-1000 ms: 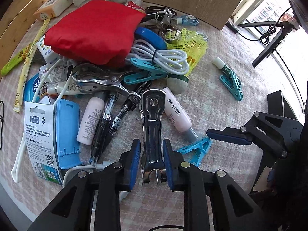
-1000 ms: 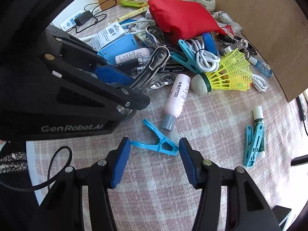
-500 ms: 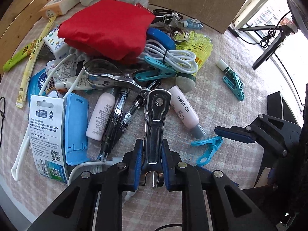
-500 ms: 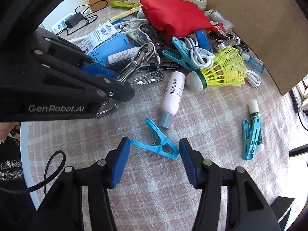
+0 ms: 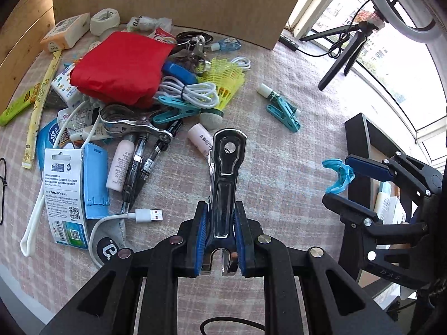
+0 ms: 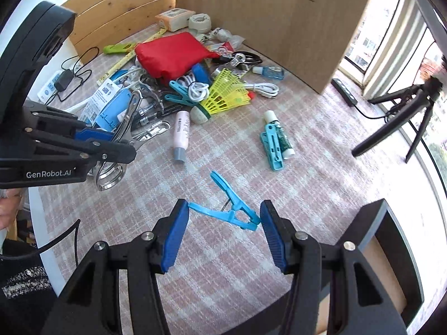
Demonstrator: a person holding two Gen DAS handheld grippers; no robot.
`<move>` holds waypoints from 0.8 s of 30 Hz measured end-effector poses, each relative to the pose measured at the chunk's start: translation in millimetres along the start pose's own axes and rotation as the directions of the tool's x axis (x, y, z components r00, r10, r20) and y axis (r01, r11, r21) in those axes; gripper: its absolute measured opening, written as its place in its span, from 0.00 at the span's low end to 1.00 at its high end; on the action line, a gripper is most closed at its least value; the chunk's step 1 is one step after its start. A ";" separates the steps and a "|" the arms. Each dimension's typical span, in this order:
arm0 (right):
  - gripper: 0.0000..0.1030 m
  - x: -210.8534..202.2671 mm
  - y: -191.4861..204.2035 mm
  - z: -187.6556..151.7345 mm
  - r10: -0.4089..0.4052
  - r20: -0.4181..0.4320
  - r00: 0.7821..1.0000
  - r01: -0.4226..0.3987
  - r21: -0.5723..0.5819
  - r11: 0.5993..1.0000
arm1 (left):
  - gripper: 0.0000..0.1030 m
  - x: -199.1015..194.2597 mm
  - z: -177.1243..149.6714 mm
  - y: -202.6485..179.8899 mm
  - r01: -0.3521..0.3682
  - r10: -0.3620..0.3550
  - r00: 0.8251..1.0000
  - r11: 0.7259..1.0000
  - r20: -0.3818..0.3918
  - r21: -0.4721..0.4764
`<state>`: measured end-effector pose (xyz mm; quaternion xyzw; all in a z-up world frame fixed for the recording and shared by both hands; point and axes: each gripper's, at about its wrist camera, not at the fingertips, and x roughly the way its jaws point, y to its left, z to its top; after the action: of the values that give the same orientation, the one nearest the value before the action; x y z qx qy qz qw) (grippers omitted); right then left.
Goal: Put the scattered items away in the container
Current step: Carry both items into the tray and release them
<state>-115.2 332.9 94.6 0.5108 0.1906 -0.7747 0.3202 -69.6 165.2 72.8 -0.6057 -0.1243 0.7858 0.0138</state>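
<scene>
- The left gripper (image 5: 220, 240) is clamped on a shiny silver metal clip (image 5: 225, 178), held clear above the pink checked tablecloth (image 5: 279, 150).
- The right gripper (image 6: 223, 231) grips a light blue plastic clothespin (image 6: 227, 208) end to end between its 2 blue pads (image 6: 174, 234).
- A dark open container (image 6: 391, 240) sits at the near right.
- The remaining clutter lies far left, around a red fabric pouch (image 5: 123, 67).

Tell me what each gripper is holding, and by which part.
Left gripper: metal clip, pinched near its jaw end. Right gripper: blue clothespin, spanned end to end between the pads.
</scene>
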 end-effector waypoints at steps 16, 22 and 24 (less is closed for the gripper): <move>0.50 -88.0 -132.0 -125.1 -0.278 -0.030 0.960 0.258 0.483 0.837 | 0.17 -9.1 -42.1 -194.4 0.206 -0.181 0.979 0.890 -0.099 0.406; 0.51 -105.6 -161.1 -168.5 -0.327 -0.075 0.942 0.309 0.572 0.760 | 0.17 -6.6 -77.9 -250.9 0.259 -0.201 0.965 0.814 -0.166 0.520; 0.51 -108.2 -168.4 -178.6 -0.332 -0.085 0.939 0.314 0.599 0.736 | 0.17 -5.2 -89.3 -264.8 0.264 -0.195 0.964 0.788 -0.182 0.557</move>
<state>-82.4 598.4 115.7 0.5342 0.0147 -0.8452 0.0037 -17.1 436.9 112.9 -0.5976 0.0474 0.7425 0.2989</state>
